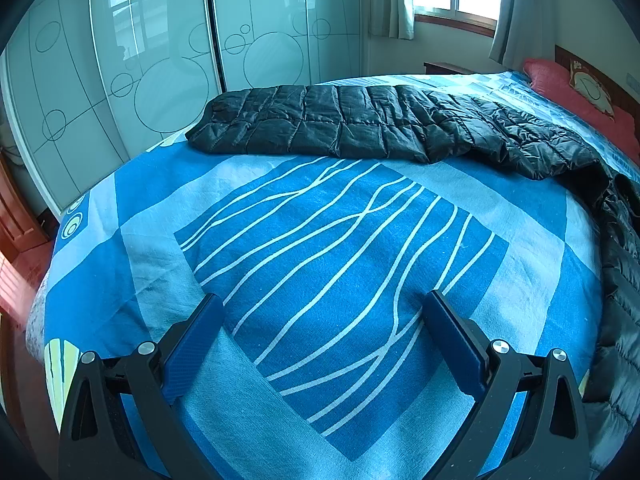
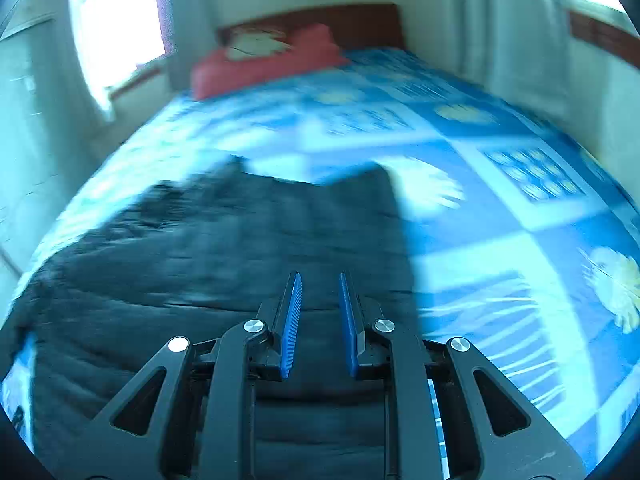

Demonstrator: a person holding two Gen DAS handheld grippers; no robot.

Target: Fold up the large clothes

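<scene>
Left gripper (image 1: 322, 334) wide open, empty, over blue bedsheet (image 1: 132, 280). Right gripper (image 2: 319, 308) narrowly parted, nothing pinched, above black jacket (image 2: 200, 248). Jacket spread across bed, red pillow (image 2: 272, 64) beyond; right view blurred.

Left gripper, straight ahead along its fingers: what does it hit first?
Most likely the bedspread. The left gripper is open and empty, tilted down over bare blue patterned cover. The black quilted jacket lies further along the bed, past where that line seems to land, though depth is hard to judge in this fisheye view.
</scene>
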